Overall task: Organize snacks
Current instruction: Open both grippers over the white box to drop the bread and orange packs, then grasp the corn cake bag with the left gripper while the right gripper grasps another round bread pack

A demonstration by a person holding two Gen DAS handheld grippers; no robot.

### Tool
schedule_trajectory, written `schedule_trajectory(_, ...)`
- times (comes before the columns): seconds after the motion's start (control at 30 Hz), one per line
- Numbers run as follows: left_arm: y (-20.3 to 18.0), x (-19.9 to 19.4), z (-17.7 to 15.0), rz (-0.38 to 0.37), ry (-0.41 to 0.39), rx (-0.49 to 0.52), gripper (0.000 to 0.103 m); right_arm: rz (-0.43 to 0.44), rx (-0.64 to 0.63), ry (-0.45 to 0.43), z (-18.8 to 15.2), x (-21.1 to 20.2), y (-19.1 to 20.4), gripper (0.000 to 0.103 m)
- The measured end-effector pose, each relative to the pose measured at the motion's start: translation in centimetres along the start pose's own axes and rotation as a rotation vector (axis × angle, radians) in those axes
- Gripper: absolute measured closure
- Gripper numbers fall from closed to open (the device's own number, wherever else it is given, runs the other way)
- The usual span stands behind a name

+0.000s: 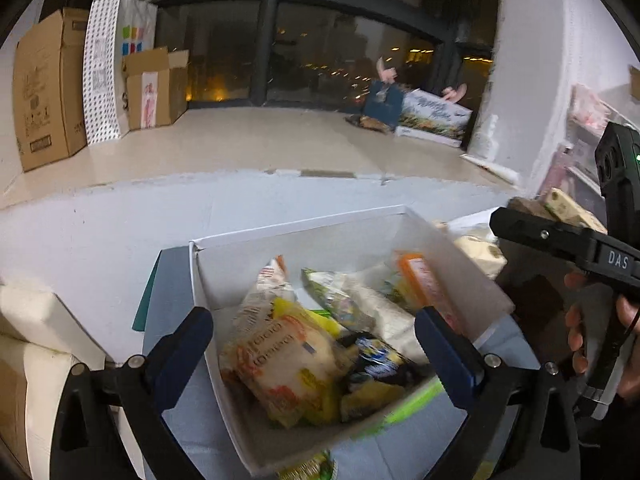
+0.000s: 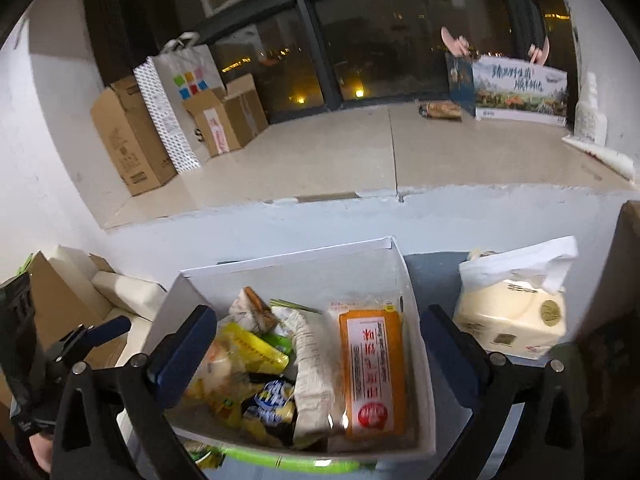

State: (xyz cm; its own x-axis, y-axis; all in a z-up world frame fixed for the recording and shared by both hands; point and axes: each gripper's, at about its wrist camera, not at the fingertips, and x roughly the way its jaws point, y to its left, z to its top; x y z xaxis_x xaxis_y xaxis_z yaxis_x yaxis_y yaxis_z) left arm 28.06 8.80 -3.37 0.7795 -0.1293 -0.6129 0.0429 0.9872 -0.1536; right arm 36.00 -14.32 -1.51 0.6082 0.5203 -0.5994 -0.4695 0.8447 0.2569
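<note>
Snack packets [image 2: 280,368] fill the white box [image 2: 288,268] on the table in front of you, an orange pack [image 2: 370,368] along its right wall. Your left gripper [image 1: 316,344] and right gripper [image 2: 316,340] hover above it, jaws spread wide, empty. A tissue pack [image 2: 516,312] sits just right.

Dark night window [image 2: 360,52], pale floor [image 2: 320,152], white walls [image 2: 52,128].

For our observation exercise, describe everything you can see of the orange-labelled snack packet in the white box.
The flat rectangular orange-labelled snack packet is clear plastic with a white panel of red characters and a red round seal near its lower end. It lies label-up along the right wall of the open white cardboard box, resting against a crinkled white bag on its left. No fingers touch it.
</note>
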Motion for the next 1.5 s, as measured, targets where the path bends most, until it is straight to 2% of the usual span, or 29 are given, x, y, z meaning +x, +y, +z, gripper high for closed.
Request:
schedule_trajectory(0.13,-1.8,-3.3,-1.4,-0.021,-0.032,0.054,0.0,0.033,-0.017,-0.056,-2.1,-4.4,0.8,0.0)
schedule_trajectory(0.43,-4.6,-8.9,-6.1,-0.102,-0.056,0.083,0.0,0.056,-0.022,-0.082,-8.7,-11.1,0.8,0.0)
schedule_trajectory(0.63,-4.9,-10.9,-9.8,-0.119,-0.059,0.048,0.0,0.021,-0.01,-0.043,-14.6,-13.3,-0.2,0.0)
schedule_trajectory(0.73,-4.9,-11.6,-11.5,-0.12,-0.048,0.049,0.0,0.001,-0.014,0.006,-17.8,-13.4,-0.7,0.0)
schedule_trajectory(0.83,-4.9,-12.1,-13.1,-0.104,-0.03,0.05,0.0,-0.013,-0.006,0.058,-20.5,-12.8,-1.4,0.0)
schedule_trajectory(0.93,-4.9,-12.3,-14.2,-0.1,-0.022,0.038,0.0,-0.008,0.006,0.105,-21.8,-11.5,-1.5,0.0)
schedule_trajectory(1.03,-4.7,-12.2,-14.8,-0.092,-0.011,0.04,0.0,0.006,-0.035,0.114,-21.9,-10.2,-0.8,0.0)
schedule_trajectory(1.13,-4.4,-12.4,-15.7,-0.071,-0.004,0.046,0.0,0.002,-0.082,0.159,-21.4,-7.9,0.2,0.0)
schedule_trajectory(1.23,-3.9,-12.4,-16.5,-0.068,0.008,0.033,0.0,0.062,-0.083,0.226,-21.6,-5.8,1.6,0.0)
schedule_trajectory(1.33,-3.0,-12.0,-17.2,-0.058,0.031,0.013,0.0,0.069,-0.2,0.312,-22.8,-3.3,4.3,0.0)
schedule_trajectory(1.5,-1.8,-11.7,-18.6,-0.045,0.061,0.001,0.0,0.012,-0.348,0.395,-24.0,0.3,6.8,0.0)
